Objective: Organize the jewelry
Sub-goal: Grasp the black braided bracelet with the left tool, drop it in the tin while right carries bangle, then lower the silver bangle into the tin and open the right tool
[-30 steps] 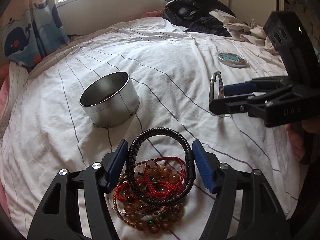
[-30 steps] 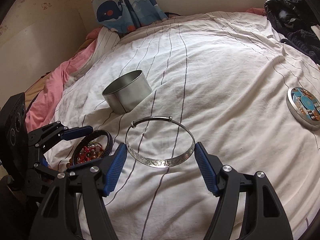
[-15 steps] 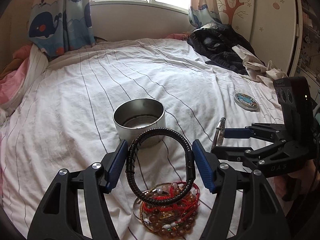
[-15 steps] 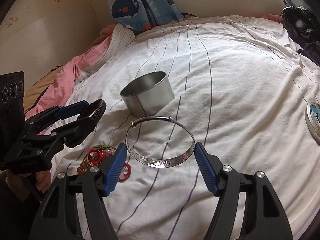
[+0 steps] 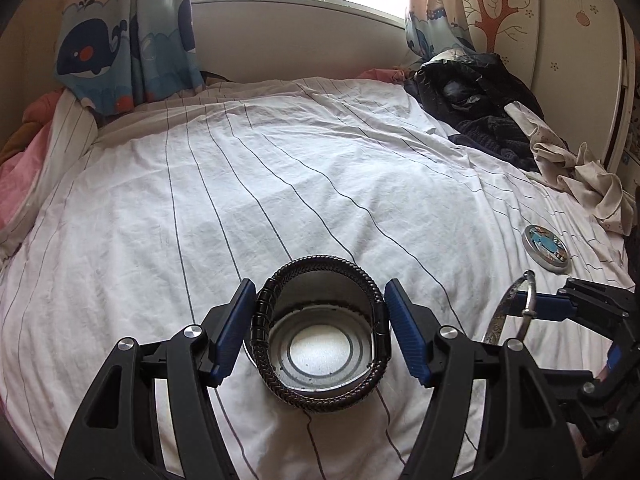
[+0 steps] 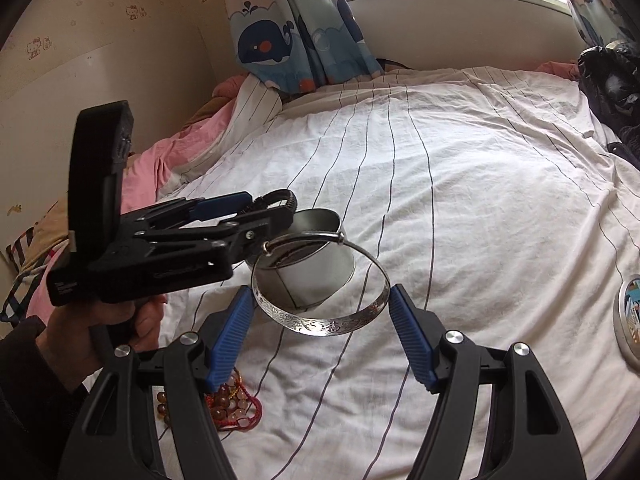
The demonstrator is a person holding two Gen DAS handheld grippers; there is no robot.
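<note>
The left gripper (image 5: pixel 320 328) clamps a black braided bracelet (image 5: pixel 320 272) directly above the open tin (image 5: pixel 316 354). The right gripper (image 6: pixel 320 316) pinches a silver bangle (image 6: pixel 320 320) beside the tin (only its view shows the bead pile (image 6: pixel 236 404) nearer the camera).

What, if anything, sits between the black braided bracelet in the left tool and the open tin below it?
Nothing visible. The black braided bracelet, clamped in the left tool, hangs directly above the open tin, whose inside looks bare. The silver bangle in the right tool is off to one side.
</note>
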